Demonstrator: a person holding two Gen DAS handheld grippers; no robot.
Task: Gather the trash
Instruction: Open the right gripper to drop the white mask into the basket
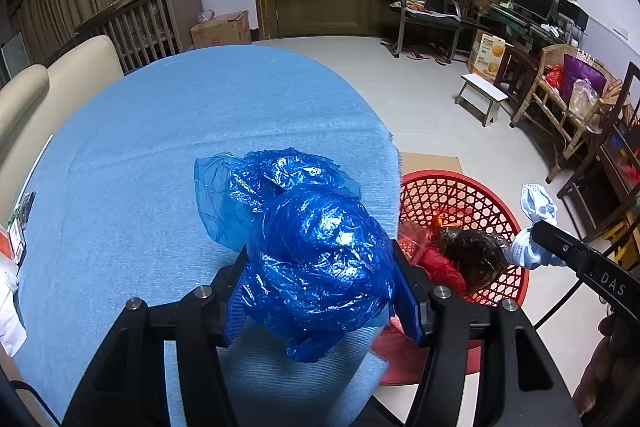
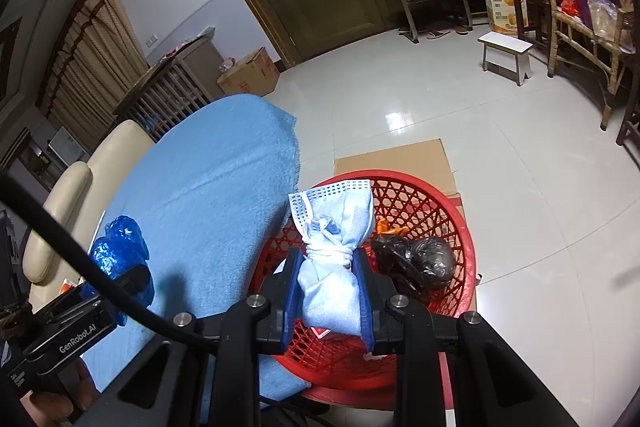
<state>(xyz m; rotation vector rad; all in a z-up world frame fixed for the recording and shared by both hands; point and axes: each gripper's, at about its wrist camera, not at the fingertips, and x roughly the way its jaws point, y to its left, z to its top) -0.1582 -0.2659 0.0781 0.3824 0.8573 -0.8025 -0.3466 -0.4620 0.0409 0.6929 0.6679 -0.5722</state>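
A crumpled blue plastic bag [image 1: 320, 255] sits low in the centre of the left wrist view, clamped between the jaws of the left gripper [image 1: 322, 291] over the blue tablecloth [image 1: 168, 147]. In the right wrist view, the right gripper [image 2: 328, 303] has its jaws closed on a bundled face mask [image 2: 332, 251], held at lower centre above the red basket [image 2: 448, 199]. A dark bag [image 2: 424, 261] lies in that basket, which stands on cardboard [image 2: 404, 157] just right of the cloth.

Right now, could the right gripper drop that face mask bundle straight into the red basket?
Probably yes. The right gripper holds the face mask bundle directly over the open red basket, with nothing between them.
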